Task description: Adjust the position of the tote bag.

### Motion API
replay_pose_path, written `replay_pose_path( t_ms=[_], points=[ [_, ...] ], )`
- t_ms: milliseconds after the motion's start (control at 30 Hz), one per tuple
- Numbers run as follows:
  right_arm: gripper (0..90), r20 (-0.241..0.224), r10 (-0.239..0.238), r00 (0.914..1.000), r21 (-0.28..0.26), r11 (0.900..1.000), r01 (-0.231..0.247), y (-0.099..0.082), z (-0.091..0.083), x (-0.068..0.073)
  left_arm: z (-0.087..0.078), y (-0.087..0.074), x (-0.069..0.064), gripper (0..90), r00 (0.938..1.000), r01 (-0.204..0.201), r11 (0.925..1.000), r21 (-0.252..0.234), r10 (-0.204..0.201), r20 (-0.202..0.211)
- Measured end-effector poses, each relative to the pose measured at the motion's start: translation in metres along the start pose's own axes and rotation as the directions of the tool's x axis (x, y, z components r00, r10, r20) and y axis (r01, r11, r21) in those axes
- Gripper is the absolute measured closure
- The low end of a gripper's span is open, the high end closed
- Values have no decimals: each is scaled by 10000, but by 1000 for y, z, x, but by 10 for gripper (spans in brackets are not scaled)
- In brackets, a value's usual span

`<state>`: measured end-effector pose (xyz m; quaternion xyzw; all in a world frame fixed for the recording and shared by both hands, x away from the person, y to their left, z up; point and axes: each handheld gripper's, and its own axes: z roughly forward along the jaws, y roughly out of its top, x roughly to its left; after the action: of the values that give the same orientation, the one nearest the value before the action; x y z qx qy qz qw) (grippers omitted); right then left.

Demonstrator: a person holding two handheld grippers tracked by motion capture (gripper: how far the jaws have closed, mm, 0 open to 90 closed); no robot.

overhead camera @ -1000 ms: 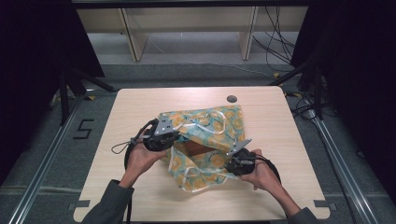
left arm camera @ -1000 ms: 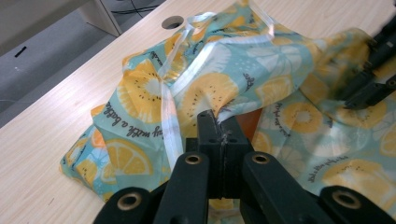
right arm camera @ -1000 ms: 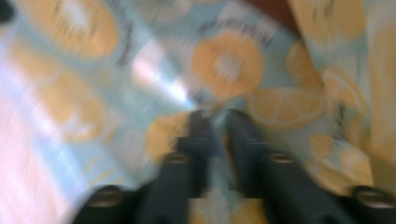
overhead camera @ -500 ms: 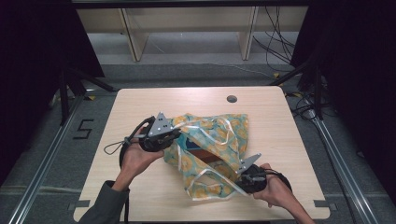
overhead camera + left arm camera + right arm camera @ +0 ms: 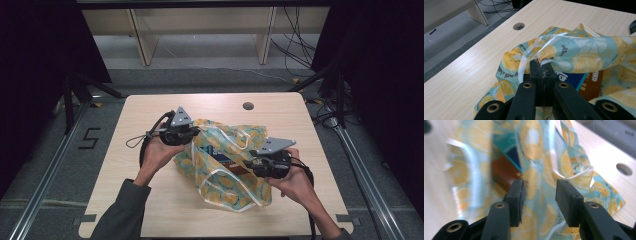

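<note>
Two black fingers (image 5: 541,72) of the left gripper (image 5: 192,134) pressed tight together on the rim of the citrus-print bag (image 5: 225,165), lifted off the mid-table (image 5: 150,200). Right gripper (image 5: 248,162) just opening, jaws parted with loose bag cloth hanging between, pads not pressing. Inside the mouth, a box (image 5: 584,81), blue and brown, partly showing. Best now, by my reading: keep the left pinch firm and high, re-close the right on the opposite rim, pull apart gently to widen the mouth without tipping the box.
</note>
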<state>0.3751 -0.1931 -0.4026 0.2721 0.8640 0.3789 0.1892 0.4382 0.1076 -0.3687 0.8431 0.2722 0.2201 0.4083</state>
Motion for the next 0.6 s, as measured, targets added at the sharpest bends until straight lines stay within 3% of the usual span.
replay_pose_path(
  t_ms=[33, 100, 133, 233, 300, 400, 467, 533, 600],
  points=[
    [619, -65, 120, 9999, 329, 9994, -117, 0, 7, -2, 4, -1, 2, 895, 9998, 160, 9998, -125, -159, 83],
    [828, 10, -253, 9997, 821, 9963, 251, -1, 20, -7, 11, -4, 7, 894, 9988, 443, 9990, -85, -441, 231],
    [883, 224, -333, 9992, 904, 9954, 312, -1, 24, -12, 15, -6, 9, 894, 9988, 476, 9989, 6, -477, 144],
    [900, 969, -188, 9951, 957, 9954, 95, 3, 32, -39, 29, -16, 11, 893, 9985, 437, 9985, 333, -447, 304],
    [900, 1600, 121, 9870, 646, 9977, -227, 6, 37, -59, 37, -20, 8, 891, 9981, 387, 9977, 558, -413, 459],
    [900, 2194, 8, 9756, 663, 9977, -157, 8, 53, -77, 55, -25, -2, 888, 9965, 275, 9954, 921, -346, 761],
    [900, 2461, 13, 9693, 993, 9947, -265, 3, 66, -86, 66, -27, -8, 883, 9952, 166, 9939, 1087, -268, 936],
    [900, 2436, 316, 9694, 1152, 9914, -613, -5, 76, -95, 77, -29, -12, 875, 9960, 125, 9900, 1407, -248, 855],
    [900, 2402, 319, 9702, 1463, 9869, -687, -14, 84, -100, 86, -32, -14, 861, 9974, 61, 9864, 1640, -178, 699]
  ],
)
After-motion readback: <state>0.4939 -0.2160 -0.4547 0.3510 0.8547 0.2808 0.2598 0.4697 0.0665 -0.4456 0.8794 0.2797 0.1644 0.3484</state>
